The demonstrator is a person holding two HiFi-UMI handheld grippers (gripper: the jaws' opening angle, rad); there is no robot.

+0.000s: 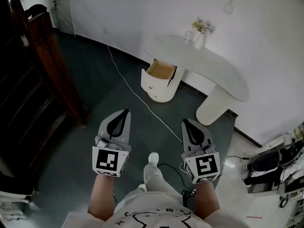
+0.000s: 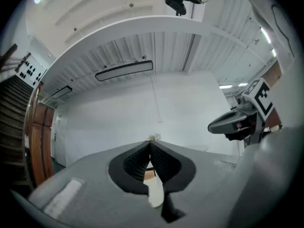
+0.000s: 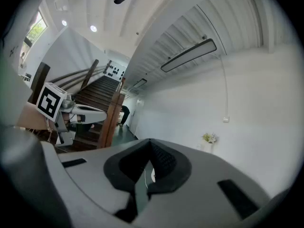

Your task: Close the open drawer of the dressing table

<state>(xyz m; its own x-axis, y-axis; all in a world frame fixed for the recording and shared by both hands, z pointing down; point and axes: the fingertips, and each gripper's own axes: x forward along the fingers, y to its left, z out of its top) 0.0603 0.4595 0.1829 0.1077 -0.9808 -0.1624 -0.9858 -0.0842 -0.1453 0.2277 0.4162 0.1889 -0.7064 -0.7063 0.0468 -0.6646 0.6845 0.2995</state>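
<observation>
A white dressing table with a curved top stands against the far wall. Its rounded left pedestal holds an open drawer with a wooden inside, pulled out toward me. My left gripper and right gripper hang side by side well short of the table, both shut with nothing held. Past the left gripper's closed tips, a strip of the pedestal shows in the left gripper view. In the right gripper view my right gripper also has its jaws together, and the flower vase shows far off.
A white vase of flowers stands on the tabletop. A white cable runs across the dark floor toward me. A dark wooden staircase fills the left. Equipment sits at the right. The person's foot is between the grippers.
</observation>
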